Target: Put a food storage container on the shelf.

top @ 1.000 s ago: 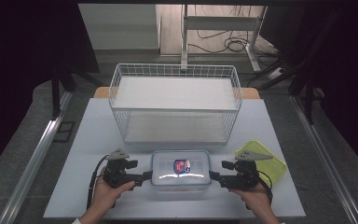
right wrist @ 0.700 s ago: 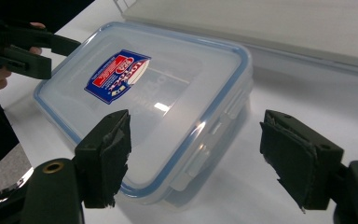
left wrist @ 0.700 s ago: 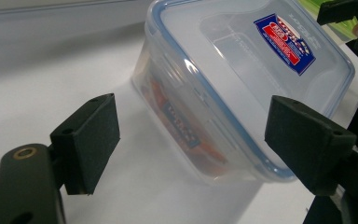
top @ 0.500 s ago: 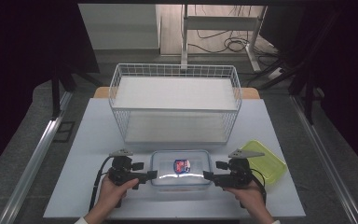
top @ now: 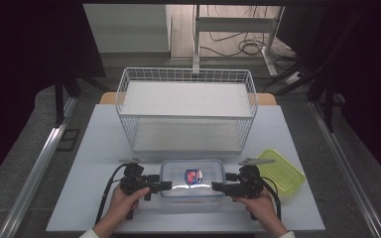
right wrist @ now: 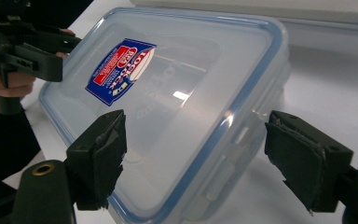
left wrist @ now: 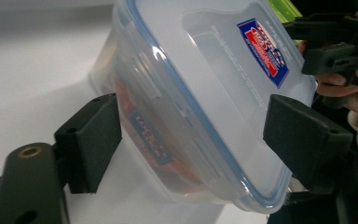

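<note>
Clear plastic, edged with a blue seal under its lid, made up the lidded container (top: 192, 178) that sat near the front edge of the white table (top: 99, 148), just in front of the white wire basket (top: 186, 106). A red, white and blue sticker (top: 193, 175) lay on the middle of the lid; in the right gripper view the same sticker (right wrist: 120, 70) carried lettering that was too tilted and small to read with certainty. In the left gripper view a second printed label (left wrist: 147, 135) showed through the container's side wall, its words blurred.

The left gripper (top: 164, 186) stood at the container's left end, its jaws spread apart on either side of that end; the left gripper view showed a gap at the left pad, while contact at the right pad could not be settled. The right gripper (top: 217, 188) stood at the container's right end with its jaws wide apart, having just been opening, the container's corner between them and neither pad pressing on it. A yellow-green lid (top: 281, 174) lay on the table just beyond the right gripper.
</note>
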Action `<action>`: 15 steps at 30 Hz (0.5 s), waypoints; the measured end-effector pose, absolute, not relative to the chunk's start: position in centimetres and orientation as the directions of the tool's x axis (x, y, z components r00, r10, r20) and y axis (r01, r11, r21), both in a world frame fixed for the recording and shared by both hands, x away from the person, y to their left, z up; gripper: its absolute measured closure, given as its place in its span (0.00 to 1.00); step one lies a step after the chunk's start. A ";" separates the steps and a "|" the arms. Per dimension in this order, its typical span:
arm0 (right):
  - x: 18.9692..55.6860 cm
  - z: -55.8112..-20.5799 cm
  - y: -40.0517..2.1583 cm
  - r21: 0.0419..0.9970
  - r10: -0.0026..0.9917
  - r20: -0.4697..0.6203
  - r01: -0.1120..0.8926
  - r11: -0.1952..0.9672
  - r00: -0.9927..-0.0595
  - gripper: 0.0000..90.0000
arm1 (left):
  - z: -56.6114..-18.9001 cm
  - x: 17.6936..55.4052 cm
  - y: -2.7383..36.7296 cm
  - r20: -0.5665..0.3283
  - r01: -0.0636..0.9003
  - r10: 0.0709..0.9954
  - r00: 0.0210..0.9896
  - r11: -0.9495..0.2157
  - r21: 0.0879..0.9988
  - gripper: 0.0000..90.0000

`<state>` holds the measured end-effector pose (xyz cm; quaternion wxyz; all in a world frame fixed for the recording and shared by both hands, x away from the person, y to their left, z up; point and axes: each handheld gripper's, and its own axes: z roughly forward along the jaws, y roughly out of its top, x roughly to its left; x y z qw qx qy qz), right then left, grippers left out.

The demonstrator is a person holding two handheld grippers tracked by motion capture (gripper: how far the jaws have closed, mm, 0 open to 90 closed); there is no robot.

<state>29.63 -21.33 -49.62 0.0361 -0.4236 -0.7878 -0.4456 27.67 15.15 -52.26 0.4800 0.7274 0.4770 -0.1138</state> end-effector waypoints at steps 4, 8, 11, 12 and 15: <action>30.0 -49.9 -21.3 0.645 0.630 0.476 0.731 0.224 -0.613 0.20 | -52.3 27.6 14.9 -0.635 0.804 0.567 0.525 -0.085 0.589 0.27; 30.6 -50.6 -21.6 0.591 0.591 0.568 0.784 0.190 -0.572 0.22 | -52.4 27.6 14.9 -0.637 0.803 0.561 0.529 -0.088 0.589 0.27; 30.8 -50.8 -21.7 0.586 0.583 0.583 0.790 0.181 -0.566 0.23 | -52.3 27.6 14.9 -0.638 0.803 0.561 0.527 -0.084 0.589 0.28; 30.7 -50.7 -21.7 0.583 0.586 0.582 0.792 0.183 -0.564 0.23 | -52.3 27.6 14.9 -0.639 0.804 0.561 0.527 -0.084 0.589 0.28; 30.7 -50.6 -21.8 0.580 0.586 0.589 0.796 0.174 -0.557 0.26 | -52.2 27.5 15.0 -0.630 0.796 0.563 0.535 -0.084 0.600 0.30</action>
